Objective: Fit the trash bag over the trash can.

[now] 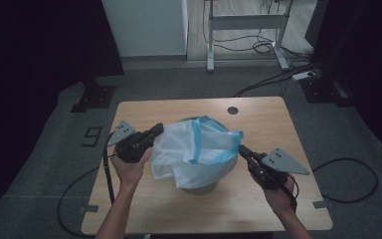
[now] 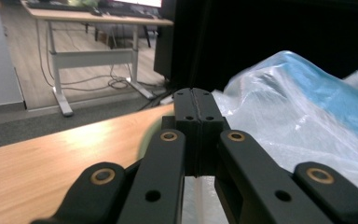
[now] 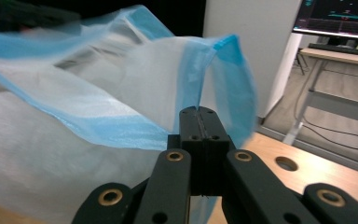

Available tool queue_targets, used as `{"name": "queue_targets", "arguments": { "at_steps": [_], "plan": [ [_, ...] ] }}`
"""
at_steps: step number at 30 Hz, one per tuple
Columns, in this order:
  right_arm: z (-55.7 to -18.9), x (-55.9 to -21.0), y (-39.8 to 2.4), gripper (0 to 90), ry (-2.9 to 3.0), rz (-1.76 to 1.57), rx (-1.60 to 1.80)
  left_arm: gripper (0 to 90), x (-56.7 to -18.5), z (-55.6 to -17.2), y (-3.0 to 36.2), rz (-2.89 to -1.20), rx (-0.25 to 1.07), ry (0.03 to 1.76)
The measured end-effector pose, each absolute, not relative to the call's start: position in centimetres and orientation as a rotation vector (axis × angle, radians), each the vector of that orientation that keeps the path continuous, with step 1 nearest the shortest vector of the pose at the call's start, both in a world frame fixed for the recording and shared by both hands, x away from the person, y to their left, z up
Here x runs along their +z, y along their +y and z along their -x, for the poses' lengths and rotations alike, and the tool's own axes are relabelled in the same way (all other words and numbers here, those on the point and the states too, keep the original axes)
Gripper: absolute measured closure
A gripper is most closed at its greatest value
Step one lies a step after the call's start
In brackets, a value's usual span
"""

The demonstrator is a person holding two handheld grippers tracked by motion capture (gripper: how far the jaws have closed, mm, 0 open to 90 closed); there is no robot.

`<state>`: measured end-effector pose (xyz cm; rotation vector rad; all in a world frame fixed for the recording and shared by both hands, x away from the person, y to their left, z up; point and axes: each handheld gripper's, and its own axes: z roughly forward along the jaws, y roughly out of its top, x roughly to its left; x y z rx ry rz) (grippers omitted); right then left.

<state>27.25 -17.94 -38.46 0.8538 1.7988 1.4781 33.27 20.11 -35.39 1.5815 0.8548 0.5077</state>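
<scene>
Thin white plastic with a blue hem: a bin liner [image 1: 194, 152] draped over a greenish bin [image 1: 199, 188] mid-table.

High view: left gripper [image 1: 155, 130] sits at the liner's left edge, right gripper [image 1: 242, 149] at its right edge by the blue hem. Opposite sides, so my read is they're spreading the mouth to seat it over the bin rim. The liner bunches high above the bin and covers most of it, only the base and a sliver of far rim visible. Wooden table [image 1: 258, 114] otherwise bare apart from a grommet hole [image 1: 233, 110].

Left gripper view: jaws pressed together, no gap. Film runs under and just right of the jaws, and a strip shows beneath the closed tips, so likely pinching the liner [image 2: 303, 116], though the pinch itself is hidden.

Right gripper view: jaws also closed flat, and a fold of the blue hem [image 3: 228, 88] rises straight out of the tips, so it's clamped on the liner [image 3: 74, 140]. Film is taut toward the other hand, slack below.

Risk: thin film, may tear at the pinch if pulled harder.
</scene>
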Motion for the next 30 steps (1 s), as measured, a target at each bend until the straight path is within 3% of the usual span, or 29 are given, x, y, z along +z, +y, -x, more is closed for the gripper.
{"name": "queue_targets", "arguments": {
  "at_steps": [10, 14, 30],
  "plan": [
    [-30.5, -35.9, -19.2, 89.0, 1.702, -0.930, 1.433, 89.7, -34.2, -33.1, 21.6, -1.483, 0.532, 0.850],
    [-29.7, -36.0, -19.3, 89.0, 1.689, -0.913, 1.449, 89.7, -35.2, -31.2, 21.9, -1.469, 0.515, 0.813],
    [-23.8, -42.0, -19.2, 89.0, 1.776, -0.923, 1.573, 89.7, -42.0, -25.7, 23.7, -1.420, 0.433, 0.821]
  ]
}}
